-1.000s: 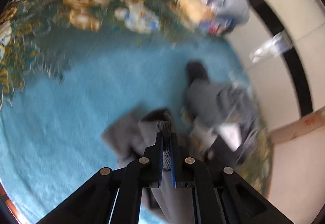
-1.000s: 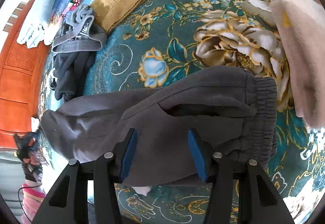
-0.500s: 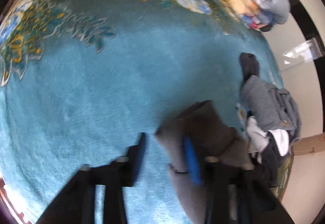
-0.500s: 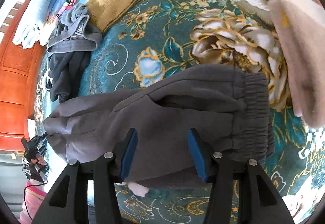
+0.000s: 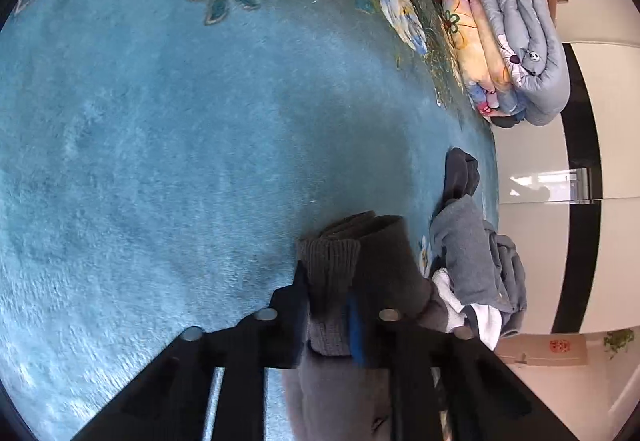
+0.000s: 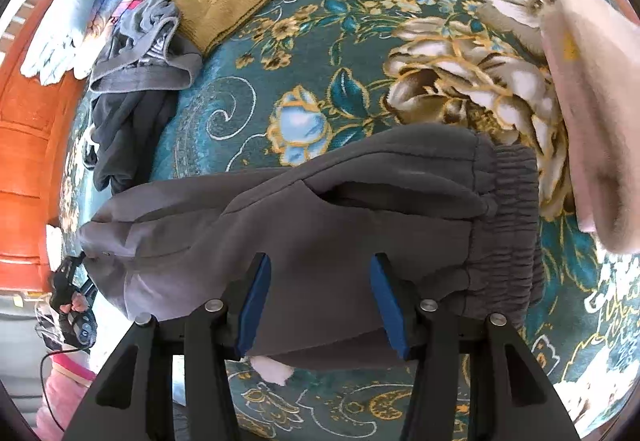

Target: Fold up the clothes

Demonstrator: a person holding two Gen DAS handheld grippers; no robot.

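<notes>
Dark grey sweatpants (image 6: 320,209) lie flat across the teal floral bedspread (image 6: 360,41), their elastic waistband (image 6: 508,221) to the right. My right gripper (image 6: 320,301) hangs open just over the pants' near edge, blue pads wide apart and gripping nothing. At the far leg end, my left gripper (image 5: 328,305) has the ribbed cuff (image 5: 332,261) between its jaws, which are closing, and the pads press on the knit. In the right wrist view that left gripper (image 6: 70,281) is small at the lower left edge, with a hand behind it.
A heap of grey and dark clothes (image 5: 476,265) lies beside the cuff, also in the right wrist view (image 6: 136,53). Rolled quilts (image 5: 516,49) rest against the orange wooden headboard (image 6: 28,145). A folded mustard towel (image 6: 224,1) and a pink fluffy garment (image 6: 592,121) lie on the bed.
My left gripper let go of the cuff, sank towards the bedspread while rolling, and has closed on the cuff again. The trouser leg now lies flatter. The right gripper has not moved.
</notes>
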